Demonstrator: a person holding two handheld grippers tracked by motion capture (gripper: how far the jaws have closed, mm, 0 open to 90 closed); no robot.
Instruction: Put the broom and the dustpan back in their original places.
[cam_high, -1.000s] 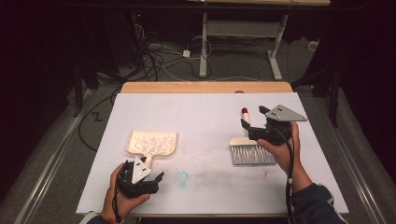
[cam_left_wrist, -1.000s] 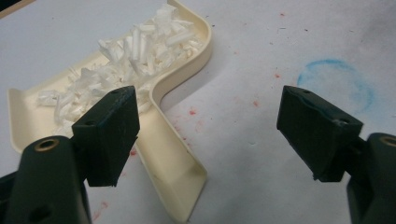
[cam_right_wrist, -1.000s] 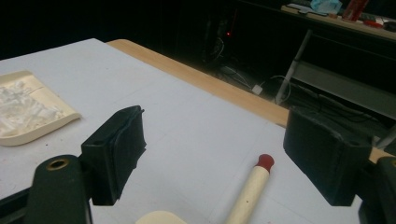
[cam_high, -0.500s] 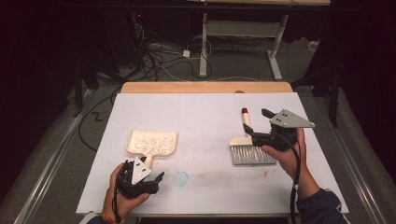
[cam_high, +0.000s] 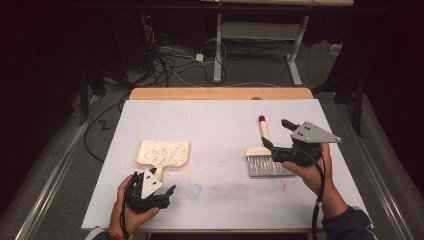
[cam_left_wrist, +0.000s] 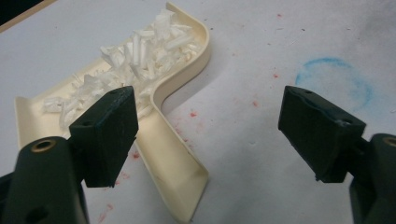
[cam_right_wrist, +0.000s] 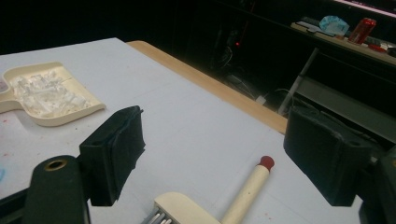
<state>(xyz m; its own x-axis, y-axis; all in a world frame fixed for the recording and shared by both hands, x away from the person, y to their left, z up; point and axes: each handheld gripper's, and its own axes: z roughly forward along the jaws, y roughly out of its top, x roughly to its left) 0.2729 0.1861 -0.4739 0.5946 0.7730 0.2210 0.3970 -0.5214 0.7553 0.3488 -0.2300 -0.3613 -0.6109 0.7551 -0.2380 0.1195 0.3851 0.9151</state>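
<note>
A cream dustpan (cam_high: 162, 152) holding white shreds (cam_left_wrist: 140, 60) lies on the white table at the left. Its handle (cam_left_wrist: 173, 172) points toward my left gripper (cam_high: 161, 183), which is open just short of it; in the left gripper view the handle end lies by the left jaw, untouched. A cream brush (cam_high: 262, 155) with grey bristles and a red-tipped handle (cam_right_wrist: 266, 162) lies flat at the right. My right gripper (cam_high: 275, 133) is open just right of the brush handle and holds nothing. The right gripper view also shows the dustpan (cam_right_wrist: 46, 93) far off.
A faint blue ring mark (cam_left_wrist: 334, 81) and small red specks mark the white table top (cam_high: 215, 125). A wooden strip (cam_high: 220, 93) edges the far side. Beyond it are dark floor, cables and a desk frame (cam_high: 260, 30).
My right gripper has drawn back a little to the right and toward the person, away from the brush handle. The left gripper, brush and dustpan have stayed put.
</note>
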